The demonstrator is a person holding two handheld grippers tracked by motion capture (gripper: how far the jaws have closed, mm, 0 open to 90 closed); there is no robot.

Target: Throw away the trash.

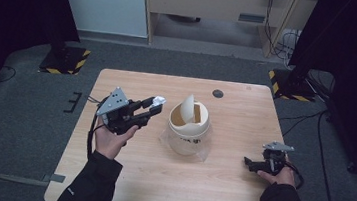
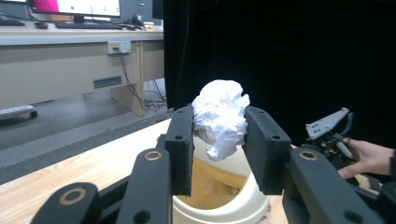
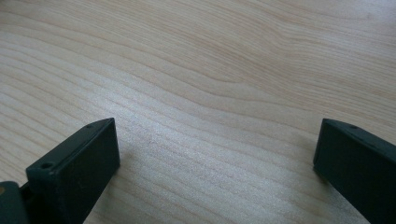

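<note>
My left gripper (image 1: 155, 104) is shut on a crumpled white paper ball (image 2: 220, 116), which hangs in the air just left of a cream bin (image 1: 189, 126) at the table's middle. The bin's swing lid (image 1: 187, 106) is tipped up and the tan inside shows. In the left gripper view the paper ball is pinched between both black jaws, above the bin's open rim (image 2: 229, 212). My right gripper (image 1: 250, 162) rests low on the table at the right, jaws wide apart with bare wood (image 3: 210, 116) between them.
The wooden table (image 1: 123, 175) has a small dark round cap (image 1: 218, 93) near its far edge. A clear plastic sheet (image 1: 164, 140) lies under the bin. Black stands with striped bases (image 1: 64, 63) flank the table's far corners.
</note>
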